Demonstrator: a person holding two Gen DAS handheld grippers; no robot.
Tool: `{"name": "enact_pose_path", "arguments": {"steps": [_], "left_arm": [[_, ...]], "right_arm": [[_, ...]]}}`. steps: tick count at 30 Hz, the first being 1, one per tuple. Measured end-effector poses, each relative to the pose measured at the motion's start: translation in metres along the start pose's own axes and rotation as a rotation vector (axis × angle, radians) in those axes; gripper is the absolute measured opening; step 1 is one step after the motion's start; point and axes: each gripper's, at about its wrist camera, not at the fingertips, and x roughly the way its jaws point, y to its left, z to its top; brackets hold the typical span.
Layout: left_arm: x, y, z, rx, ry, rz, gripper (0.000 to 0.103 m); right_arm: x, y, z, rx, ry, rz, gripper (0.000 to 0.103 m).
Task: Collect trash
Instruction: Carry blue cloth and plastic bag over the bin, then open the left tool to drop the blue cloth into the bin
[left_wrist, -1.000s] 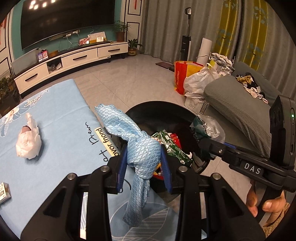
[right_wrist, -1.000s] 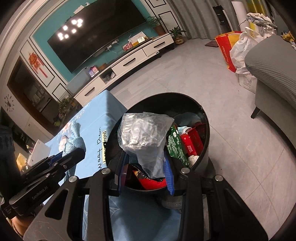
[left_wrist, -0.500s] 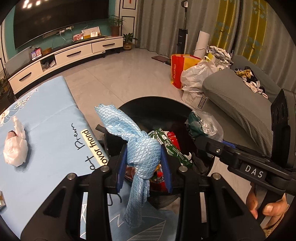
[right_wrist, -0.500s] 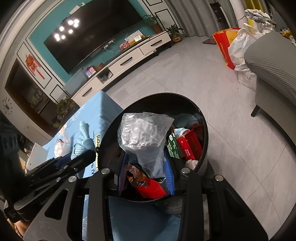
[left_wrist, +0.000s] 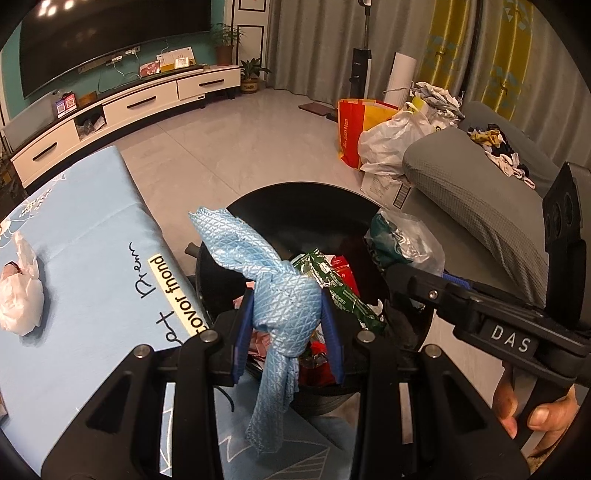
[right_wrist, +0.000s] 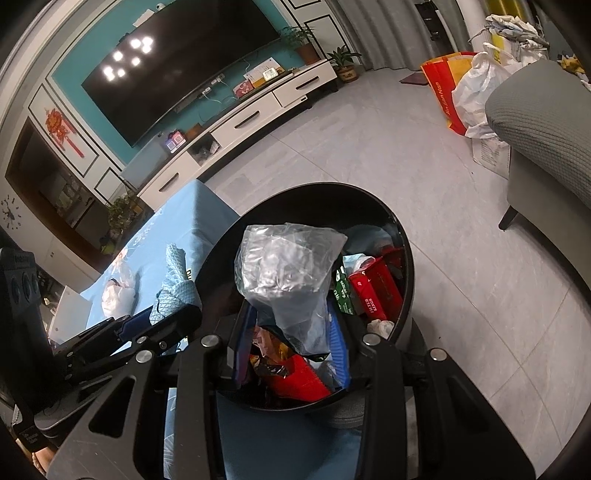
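Left wrist view
Left tongs: I have my left tongs (left_wrist: 288, 332) clenched on a knotted blue cloth (left_wrist: 284, 306), both blue pads pressed into the knot.
Cloth place: it hangs over the near edge of the black bin (left_wrist: 295, 192), one tail standing up, the other drooping below the pads over the blue table (left_wrist: 85, 229).
Cloth handling: I judge it light, soft and limp; the knot is the only firm bulk, so that is the right place to grip. The loose tails could snag on the rim when I let go.
Other trash: a white crumpled bag (left_wrist: 18, 299) lies on the table, well apart from the bin; it looks featherlight and crushable, best pinched at its bunched top.

Right wrist view
Right tongs: my right tongs (right_wrist: 291, 339) grasp a clear plastic bag (right_wrist: 288, 266) by its lower neck.
Bag place: it stands up between the pads, above the bin's open mouth, over the red and green wrappers (right_wrist: 369, 291) inside.
Bag handling: I judge it thin, slippery and almost weightless; the gathered neck holds better than the puffed top. It may cling to a pad rather than drop cleanly.
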Motion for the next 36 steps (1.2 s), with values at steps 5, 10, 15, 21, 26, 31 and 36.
{"name": "enact_pose_path", "arguments": {"steps": [5, 10, 15, 21, 26, 31, 36], "left_arm": [[0.004, -0.001, -0.001, 0.002, 0.008, 0.0, 0.036], [0.008, -0.002, 0.0, 0.004, 0.015, 0.004, 0.036], [0.01, -0.002, -0.001, 0.004, 0.021, 0.003, 0.036], [0.012, -0.001, -0.002, -0.001, 0.027, 0.004, 0.036], [0.012, -0.003, -0.002, -0.001, 0.029, 0.003, 0.036], [0.013, -0.003, -0.002, -0.002, 0.032, 0.005, 0.036], [0.013, -0.003, -0.002, -0.001, 0.032, 0.005, 0.036]], "right_arm": [[0.002, 0.0, 0.0, 0.001, 0.004, -0.005, 0.038], [0.005, -0.001, 0.0, -0.003, 0.01, -0.01, 0.038], [0.006, 0.0, 0.0, -0.003, 0.014, -0.013, 0.038], [0.01, -0.001, -0.001, -0.001, 0.019, -0.017, 0.038], [0.011, -0.001, -0.002, -0.002, 0.023, -0.017, 0.038], [0.012, -0.001, -0.002, -0.002, 0.025, -0.019, 0.039], [0.012, -0.003, -0.003, 0.002, 0.027, -0.023, 0.04]]}}
